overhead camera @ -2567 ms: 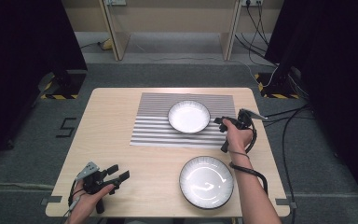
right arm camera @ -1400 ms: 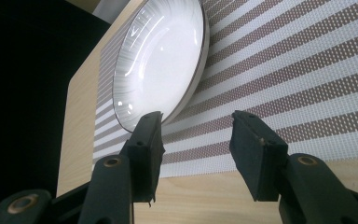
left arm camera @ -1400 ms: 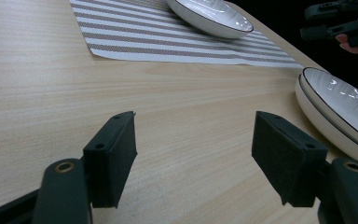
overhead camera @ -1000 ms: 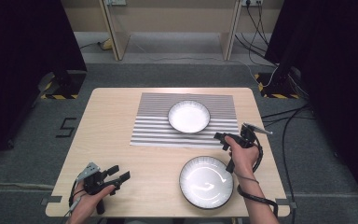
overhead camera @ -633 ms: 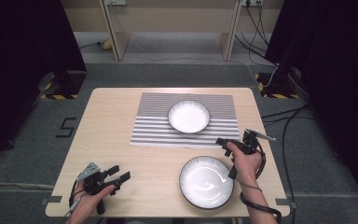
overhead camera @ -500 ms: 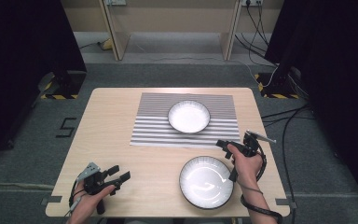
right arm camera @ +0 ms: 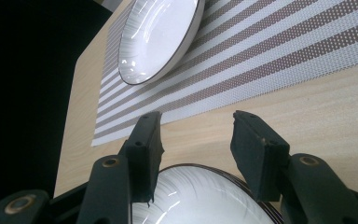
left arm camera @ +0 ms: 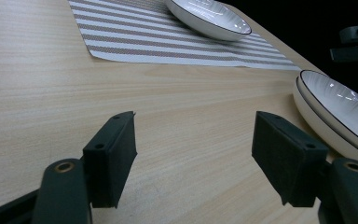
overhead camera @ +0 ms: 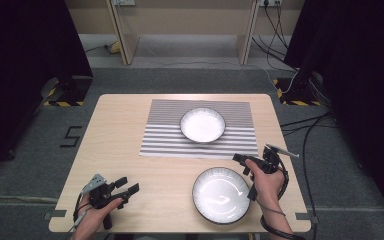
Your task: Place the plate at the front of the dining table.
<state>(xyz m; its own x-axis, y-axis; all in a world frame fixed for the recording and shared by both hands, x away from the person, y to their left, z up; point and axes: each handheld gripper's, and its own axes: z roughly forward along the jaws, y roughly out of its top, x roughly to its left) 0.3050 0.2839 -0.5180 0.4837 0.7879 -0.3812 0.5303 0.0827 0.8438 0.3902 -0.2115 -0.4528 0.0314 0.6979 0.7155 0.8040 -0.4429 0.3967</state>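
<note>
**Hovering at the near plate's rim**

Holding my right gripper [overhead camera: 244,164] at the lower right of the high view, I am keeping its jaws spread over the upper right edge of the near plate [overhead camera: 221,194]; whether a jaw is touching the rim, I cannot quite tell. Farther up, at the frame's centre, the second plate [overhead camera: 203,124] is sitting on the striped mat [overhead camera: 165,135]. At lower left, my left gripper [overhead camera: 126,186] is resting spread over bare table [overhead camera: 130,107], gripping nothing.
</note>
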